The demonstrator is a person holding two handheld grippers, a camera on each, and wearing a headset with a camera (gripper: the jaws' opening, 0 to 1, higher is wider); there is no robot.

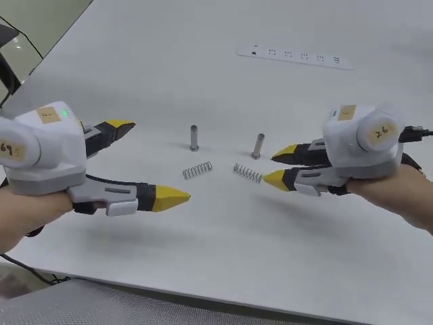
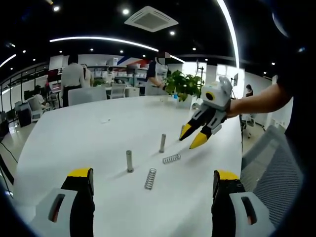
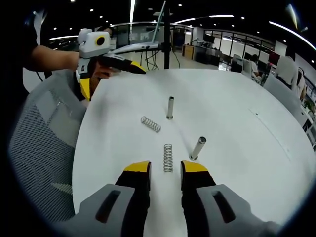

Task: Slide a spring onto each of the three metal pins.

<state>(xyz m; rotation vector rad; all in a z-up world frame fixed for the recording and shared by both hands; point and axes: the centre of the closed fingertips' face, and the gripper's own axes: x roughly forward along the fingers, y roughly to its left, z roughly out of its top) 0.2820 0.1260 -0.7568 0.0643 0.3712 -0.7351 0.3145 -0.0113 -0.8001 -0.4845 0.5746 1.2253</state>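
Left claw (image 1: pixel 157 160) gapes wide, empty; right claw (image 1: pixel 269 168), narrowly parted, also empty, has a spring (image 1: pixel 247 173) at its nine o'clock. Best to pinch it near one end, axis aligned with the pin (image 1: pixel 258 145) at twelve.

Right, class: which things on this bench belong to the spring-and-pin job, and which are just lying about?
For the job: left pin, right pin, left spring, right spring.

Just lying about: power strip, mesh chair.
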